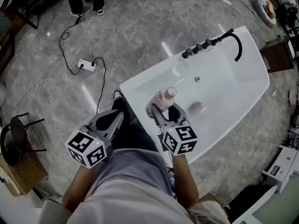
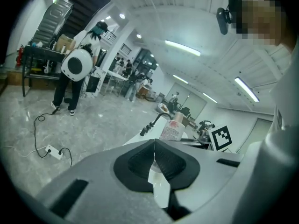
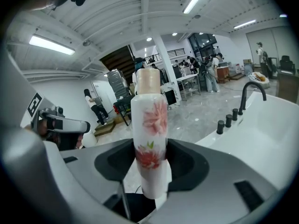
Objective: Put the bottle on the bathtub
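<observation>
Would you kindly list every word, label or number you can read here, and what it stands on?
Nothing can be read as words.
Bottle: print on its label in the left gripper view, too small and blurred; elsewhere only red flowers.
Marker cubes: black-and-white square markers, no letters.

Floor (image 1: pixel 140 27): grey marbled stone, glossy, with pale streaks of reflected light.
Bathtub (image 1: pixel 243 92): white, stands on the floor, set slantwise across the right half of the head view; the basin is bare white inside.
Faucet (image 1: pixel 238 45): black curved spout on the tub's far rim.
Knobs (image 1: pixel 198 47): a row of black ones on the same rim, just beside the spout.
Drain (image 1: pixel 197 79): small metal disc in the basin below the knobs.
Power strip (image 1: pixel 86 65): white, on the floor left of the tub.
Cable (image 1: pixel 64 35): black, looping over the floor to the strip.
Stool (image 1: pixel 14 139): black frame, at the left edge.
Wooden box (image 1: pixel 23 174): just beside the stool.
</observation>
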The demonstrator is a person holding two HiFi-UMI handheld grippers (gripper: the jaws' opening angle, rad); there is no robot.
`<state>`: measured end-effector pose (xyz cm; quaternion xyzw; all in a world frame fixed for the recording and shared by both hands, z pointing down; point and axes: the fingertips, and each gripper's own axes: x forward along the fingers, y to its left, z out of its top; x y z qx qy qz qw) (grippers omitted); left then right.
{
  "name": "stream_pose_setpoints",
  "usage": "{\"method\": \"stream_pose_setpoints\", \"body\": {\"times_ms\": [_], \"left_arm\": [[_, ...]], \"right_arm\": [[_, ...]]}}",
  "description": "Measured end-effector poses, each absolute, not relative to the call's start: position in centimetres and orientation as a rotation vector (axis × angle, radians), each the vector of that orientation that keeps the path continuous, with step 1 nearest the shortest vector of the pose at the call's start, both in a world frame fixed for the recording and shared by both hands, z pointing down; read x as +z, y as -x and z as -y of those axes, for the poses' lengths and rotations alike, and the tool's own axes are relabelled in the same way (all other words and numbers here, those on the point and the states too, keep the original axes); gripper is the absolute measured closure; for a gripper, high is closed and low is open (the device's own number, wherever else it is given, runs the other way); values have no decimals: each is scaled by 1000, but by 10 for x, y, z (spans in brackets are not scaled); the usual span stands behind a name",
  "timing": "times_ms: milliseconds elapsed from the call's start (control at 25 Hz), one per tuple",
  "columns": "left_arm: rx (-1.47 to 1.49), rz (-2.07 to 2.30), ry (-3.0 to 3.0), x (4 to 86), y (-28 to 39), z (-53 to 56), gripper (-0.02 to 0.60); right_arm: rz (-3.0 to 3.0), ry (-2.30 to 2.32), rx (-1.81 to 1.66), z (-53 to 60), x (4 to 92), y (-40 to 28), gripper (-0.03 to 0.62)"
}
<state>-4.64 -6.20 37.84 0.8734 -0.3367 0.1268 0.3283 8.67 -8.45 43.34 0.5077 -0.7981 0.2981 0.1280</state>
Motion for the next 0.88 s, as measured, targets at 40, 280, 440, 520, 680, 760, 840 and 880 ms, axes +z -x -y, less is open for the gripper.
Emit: {"method": "stream_pose_setpoints", "body": {"times_ms": [40,280,440,520,680,760,840,880], "left_arm": [[339,880,-2282,381,46,64,572],[371,861,-2251,392,48,80,572],[390,856,-2235,399,52,91,572],[396,857,-2224,402,56,95,572],[412,859,-2204,410,64,104,572],[421,858,-2196,413,66,108,572],[431,858,-2188,416,69,110,572],[435,858,-2184,417,70,112,572]], "right_arm": [[2321,-1476,870,88,434,-86,385],[2304,-1462,888,109,447,-79,385],[2286,-1462,907,123,460,-79,387],[2275,-1464,911,129,466,-78,387],[2260,-1474,919,141,479,-77,388],[2253,-1481,922,146,484,-78,388],[2243,-1489,921,150,489,-80,388],[2238,-1492,921,152,491,-80,390]]}}
